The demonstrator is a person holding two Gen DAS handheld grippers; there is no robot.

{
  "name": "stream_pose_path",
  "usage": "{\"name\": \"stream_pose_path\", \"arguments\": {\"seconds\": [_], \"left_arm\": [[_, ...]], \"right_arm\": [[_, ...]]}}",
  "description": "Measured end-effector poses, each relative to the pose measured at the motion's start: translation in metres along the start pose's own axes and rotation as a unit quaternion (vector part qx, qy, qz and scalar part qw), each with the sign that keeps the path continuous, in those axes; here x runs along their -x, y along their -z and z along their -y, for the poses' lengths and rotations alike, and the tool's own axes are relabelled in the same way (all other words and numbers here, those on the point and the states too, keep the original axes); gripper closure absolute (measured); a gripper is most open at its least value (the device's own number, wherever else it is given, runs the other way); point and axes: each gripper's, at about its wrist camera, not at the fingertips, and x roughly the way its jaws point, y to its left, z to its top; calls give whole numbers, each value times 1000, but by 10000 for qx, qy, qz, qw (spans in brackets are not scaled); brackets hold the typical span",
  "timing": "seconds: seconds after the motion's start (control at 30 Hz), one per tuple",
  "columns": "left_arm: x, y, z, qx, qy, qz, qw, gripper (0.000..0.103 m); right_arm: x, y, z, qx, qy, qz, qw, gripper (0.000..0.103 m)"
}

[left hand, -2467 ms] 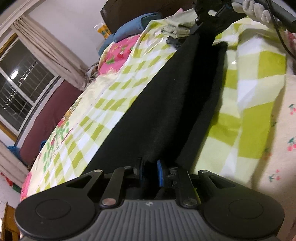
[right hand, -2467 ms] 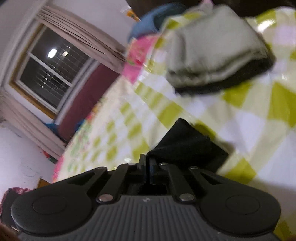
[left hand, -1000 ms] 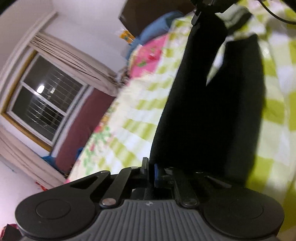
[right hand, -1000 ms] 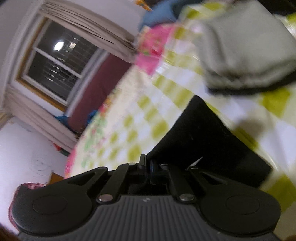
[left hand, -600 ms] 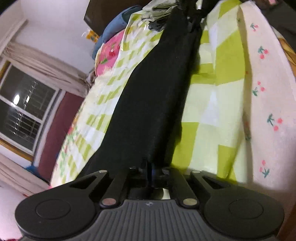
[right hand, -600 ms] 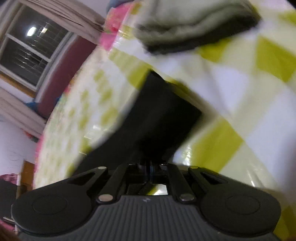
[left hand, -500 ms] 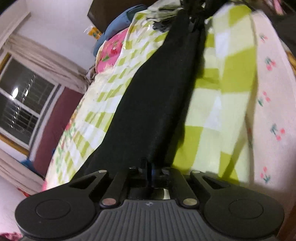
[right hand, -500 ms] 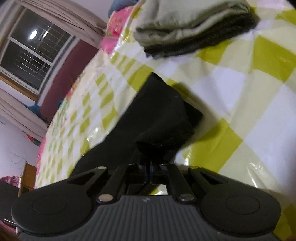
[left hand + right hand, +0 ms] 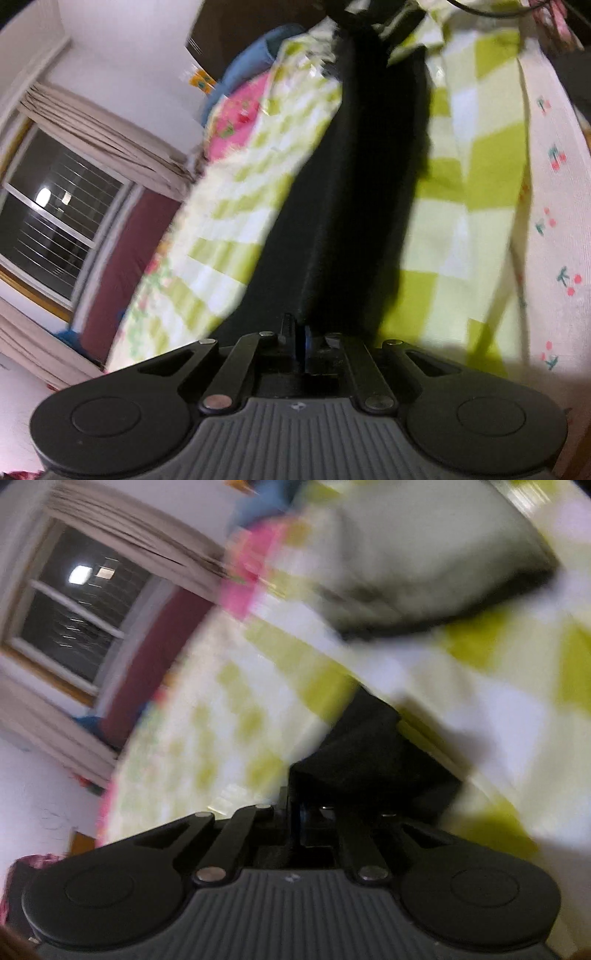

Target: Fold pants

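Note:
The black pants (image 9: pixel 354 192) stretch lengthwise over the green-and-white checked bedcover (image 9: pixel 476 173), running from my left gripper (image 9: pixel 298 328) up to the other gripper at the far end. My left gripper is shut on the near end of the pants. In the right wrist view, my right gripper (image 9: pixel 295 805) is shut on the other end of the pants (image 9: pixel 365 746), which bunches just ahead of its fingers above the checked cover (image 9: pixel 480 709). Both views are blurred by motion.
A stack of folded grey and dark clothes (image 9: pixel 424 554) lies on the bed beyond the right gripper. A blue pillow (image 9: pixel 255 55) and a pink flowered cloth (image 9: pixel 236 114) sit near the headboard. A window (image 9: pixel 55 218) with curtains is at the left. A cherry-print sheet (image 9: pixel 554 206) edges the bed.
Both grippers have sunk toward the bed with the pants still held. The pants have swung and now hang more slack between them; the folded stack looks closer in the right wrist view.

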Motion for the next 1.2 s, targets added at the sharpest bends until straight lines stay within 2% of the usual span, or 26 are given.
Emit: {"name": "stream_pose_path", "arguments": {"seconds": [0.07, 0.1, 0.17, 0.27, 0.3, 0.33, 0.53, 0.73, 0.77, 0.87, 0.9, 0.97, 1.07, 1.13, 1.2], "left_arm": [[8, -3, -8, 70, -85, 72, 9999, 81], [10, -3, -9, 82, -74, 82, 9999, 81], [8, -1, 0, 10, 55, 44, 10000, 81], [-1, 4, 24, -233, 335, -82, 9991, 81], [-3, 6, 31, -310, 395, -112, 9987, 81], [-3, 7, 35, -370, 394, -122, 9985, 81], [-3, 7, 29, -291, 454, -137, 9984, 81], [10, 21, 27, -119, 450, -210, 9987, 79], [15, 24, 23, -56, 420, -222, 9989, 75], [26, 30, 7, 149, 268, -238, 9992, 75], [29, 33, 0, 257, 217, -255, 9991, 75], [32, 39, -17, 558, 85, -283, 9980, 75], [21, 48, -38, 886, -265, -391, 9950, 75], [7, 58, -46, 1078, -458, -601, 9913, 74], [-12, 76, -53, 1292, -319, -1148, 9844, 74]], "right_arm": [[17, -5, -20, 272, -431, 245, 9984, 98], [21, -4, -22, 333, -444, 271, 9981, 98], [14, 2, -9, 333, -83, 122, 9993, 98], [-18, 16, 43, -149, 962, -671, 9930, 98], [-25, 21, 54, -240, 1133, -814, 9899, 98], [-26, 27, 60, -199, 1122, -810, 9902, 98], [-23, 22, 53, -123, 1079, -651, 9919, 92], [7, 16, 56, -290, 1380, -323, 9895, 91], [13, 16, 52, -151, 1517, -224, 9881, 91], [32, 21, 23, 696, 2059, 145, 9760, 91], [36, 25, 8, 1046, 2090, 222, 9721, 91], [30, 33, -24, 1627, 1767, 66, 9707, 91], [-12, 57, -76, 2302, 919, -842, 9651, 90], [-53, 85, -112, 2658, 325, -1434, 9527, 90], [-93, 119, -148, 3052, -32, -1915, 9328, 90]]}}
